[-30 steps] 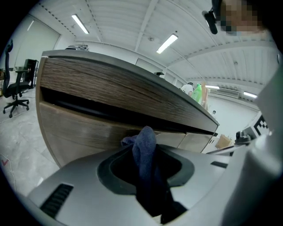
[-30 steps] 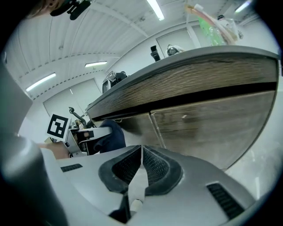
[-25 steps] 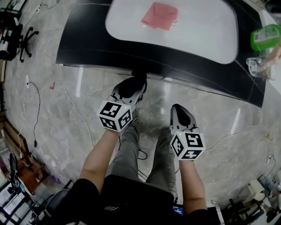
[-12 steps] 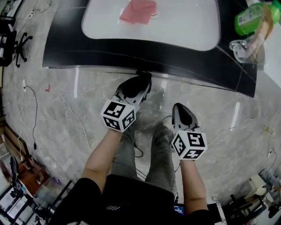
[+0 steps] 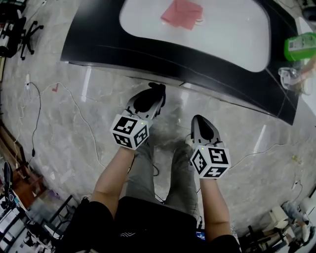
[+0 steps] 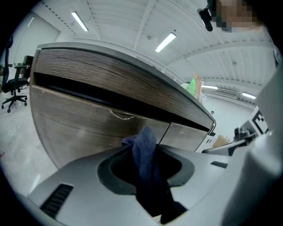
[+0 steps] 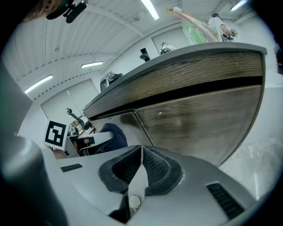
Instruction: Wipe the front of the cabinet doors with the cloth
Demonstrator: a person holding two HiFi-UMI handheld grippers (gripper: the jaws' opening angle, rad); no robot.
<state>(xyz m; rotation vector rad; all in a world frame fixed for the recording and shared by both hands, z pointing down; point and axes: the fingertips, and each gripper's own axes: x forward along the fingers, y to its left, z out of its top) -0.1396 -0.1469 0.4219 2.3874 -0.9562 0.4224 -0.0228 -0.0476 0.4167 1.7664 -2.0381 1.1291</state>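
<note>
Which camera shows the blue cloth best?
Left gripper view: the blue cloth fills the middle, pinched in the left claw. The right gripper view catches a bit to one side; the head view shows just a dark speck.

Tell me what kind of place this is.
Probably a lab or workshop hall, not a home: loose cables trail over the grey marbled tile floor, a black wheeled office chair stands aside, and long ceiling strip lights run above the wood-grain cabinet doors.

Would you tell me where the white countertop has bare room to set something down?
The white top is bare left of, below and right of the pink item. It is crowded past its right end, round the green bottle and clear container.
</note>
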